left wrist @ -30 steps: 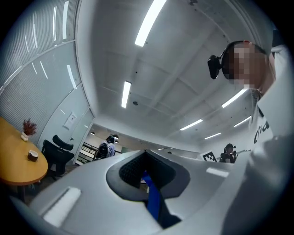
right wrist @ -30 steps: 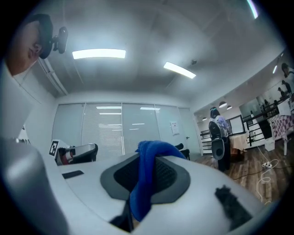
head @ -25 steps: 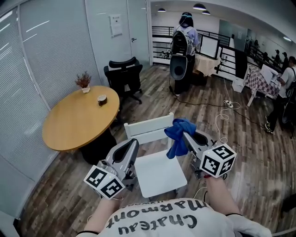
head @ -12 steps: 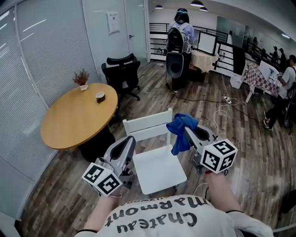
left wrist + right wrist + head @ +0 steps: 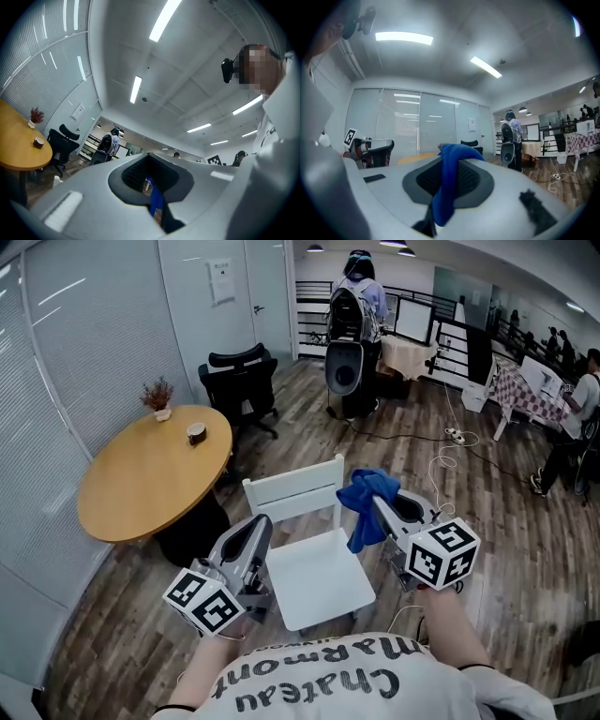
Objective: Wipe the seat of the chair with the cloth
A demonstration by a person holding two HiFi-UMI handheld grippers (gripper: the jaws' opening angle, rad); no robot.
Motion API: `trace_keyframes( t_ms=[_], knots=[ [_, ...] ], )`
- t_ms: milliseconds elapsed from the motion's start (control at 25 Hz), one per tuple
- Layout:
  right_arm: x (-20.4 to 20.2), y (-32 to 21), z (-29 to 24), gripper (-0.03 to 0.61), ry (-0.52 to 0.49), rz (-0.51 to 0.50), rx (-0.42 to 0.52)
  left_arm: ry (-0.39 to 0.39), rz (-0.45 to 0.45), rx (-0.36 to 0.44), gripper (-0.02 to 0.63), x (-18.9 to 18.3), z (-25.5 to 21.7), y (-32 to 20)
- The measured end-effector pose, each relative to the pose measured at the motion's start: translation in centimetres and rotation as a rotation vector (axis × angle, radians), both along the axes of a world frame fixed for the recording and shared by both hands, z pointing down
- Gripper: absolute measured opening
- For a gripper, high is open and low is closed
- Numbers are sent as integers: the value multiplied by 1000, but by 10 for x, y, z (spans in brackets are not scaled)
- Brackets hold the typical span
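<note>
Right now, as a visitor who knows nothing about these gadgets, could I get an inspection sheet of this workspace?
Surface: white chair seat, bare.
Job's things: blue cloth dangles from the right gripper, not on the seat.
Clutter: nothing seen on the seat.
Grippers: right gripper, jaws shut on the cloth; left gripper, jaws shut, empty.
Cables: white cable and power strip on the wooden floor.
Surroundings: round wooden table with cup and small plant; black office chair; person with backpack.
</note>
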State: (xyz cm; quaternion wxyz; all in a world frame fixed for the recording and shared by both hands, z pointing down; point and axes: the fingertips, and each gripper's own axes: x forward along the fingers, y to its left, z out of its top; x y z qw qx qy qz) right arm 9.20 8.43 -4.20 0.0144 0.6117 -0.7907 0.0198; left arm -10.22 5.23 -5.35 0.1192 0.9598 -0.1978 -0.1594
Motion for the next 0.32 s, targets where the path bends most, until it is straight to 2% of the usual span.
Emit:
trace_keyframes(
  t_ms=[320],
  knots=[
    [7,2,1,54,8,0,-1,4,-11,-9,8,5,2,-3]
  ],
)
